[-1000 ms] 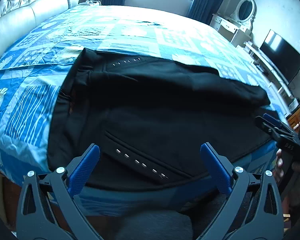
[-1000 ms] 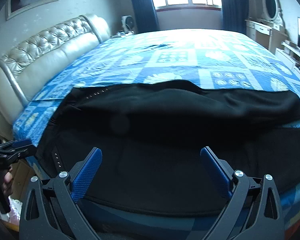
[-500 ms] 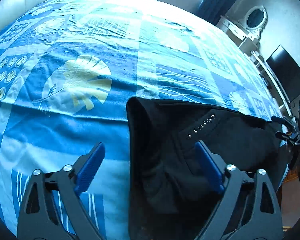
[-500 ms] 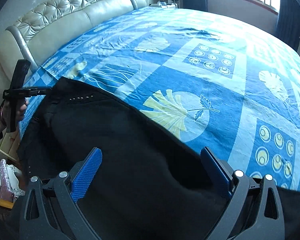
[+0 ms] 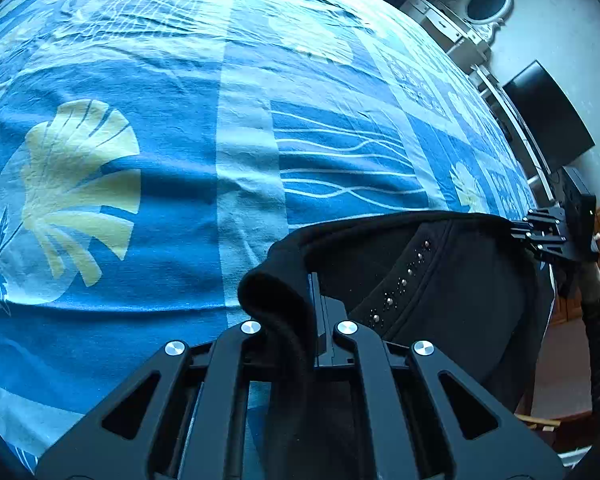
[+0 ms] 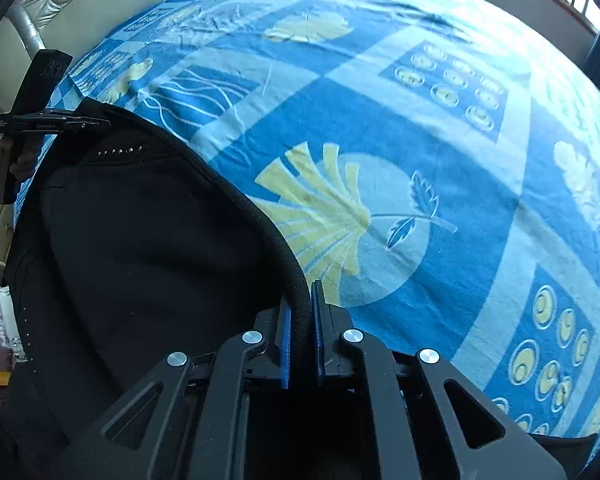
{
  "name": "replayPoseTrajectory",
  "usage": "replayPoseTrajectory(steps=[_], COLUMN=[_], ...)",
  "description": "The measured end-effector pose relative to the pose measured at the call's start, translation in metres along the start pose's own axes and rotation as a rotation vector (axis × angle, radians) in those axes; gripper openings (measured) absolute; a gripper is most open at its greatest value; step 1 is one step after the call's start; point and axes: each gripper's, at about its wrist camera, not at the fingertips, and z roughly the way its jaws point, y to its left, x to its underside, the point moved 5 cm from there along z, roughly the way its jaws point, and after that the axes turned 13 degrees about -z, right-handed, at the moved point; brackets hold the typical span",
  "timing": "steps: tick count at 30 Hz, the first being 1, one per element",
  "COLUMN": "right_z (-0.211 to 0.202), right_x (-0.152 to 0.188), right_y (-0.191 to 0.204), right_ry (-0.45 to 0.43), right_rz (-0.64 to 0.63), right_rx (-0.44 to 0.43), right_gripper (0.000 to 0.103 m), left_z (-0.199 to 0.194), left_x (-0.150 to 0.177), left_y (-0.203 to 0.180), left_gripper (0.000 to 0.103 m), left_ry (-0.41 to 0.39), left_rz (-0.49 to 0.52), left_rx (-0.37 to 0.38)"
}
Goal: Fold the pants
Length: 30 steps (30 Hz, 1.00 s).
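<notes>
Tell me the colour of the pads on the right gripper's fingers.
Blue. The pads show best in the right wrist view, pinching the black pants.

Both grippers point steeply down, jaws pinched together. The left gripper (image 5: 312, 304) has its jaws clamped on a fold of the pants (image 5: 440, 280). The right gripper (image 6: 300, 320) grips their rolled edge between blue pads (image 6: 286, 344). From each wrist view the other gripper shows at the frame's edge, a hand (image 6: 20, 160) around its handle.
</notes>
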Motion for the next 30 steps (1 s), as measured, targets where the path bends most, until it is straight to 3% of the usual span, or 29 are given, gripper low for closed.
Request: replayPoseTrajectory(steps=[4,6,12,17,22,24,28,30], right_z=[-0.050,-0.075,-0.107,-0.091,-0.053,-0.046,-0.063,-0.077], right_x=[0.000,0.012,0.065,0.109,0.144,0.151,0.160,0.168], right_y=[0.022,0.044,0.109,0.153,0.178,0.179,0.184,0.183], right_ry=[-0.114,-0.157,-0.208,-0.169,-0.082,-0.075,-0.108,-0.138], right_rz=[-0.035,-0.072,-0.143,-0.184,-0.239,-0.225,-0.154,-0.085], right_rx=[0.140,0.215,0.375,0.428,0.452,0.456,0.417,0.372], right_gripper=[0.008,0.008,0.008,0.008,0.009,0.014,0.053,0.058], left_z=[-0.027,-0.049,-0.110,-0.122,-0.102,-0.095,-0.097,-0.105], left_x=[0.009,0.022,0.087,0.147,0.194,0.210,0.234,0.244], left_y=[-0.013,-0.021,-0.036,-0.019,0.004,0.009,0.013,0.013], left_gripper=[0.006,0.006,0.007,0.007,0.011,0.014,0.019,0.026], left_ry=[-0.057,-0.087,-0.164,-0.152,-0.109,-0.093,-0.092,-0.104], left_rz=[0.043,0.054,0.118,0.066,-0.014,-0.040,-0.073,-0.096], left_rx=[0.027,0.076,0.147,0.175,0.179,0.183,0.167,0.184])
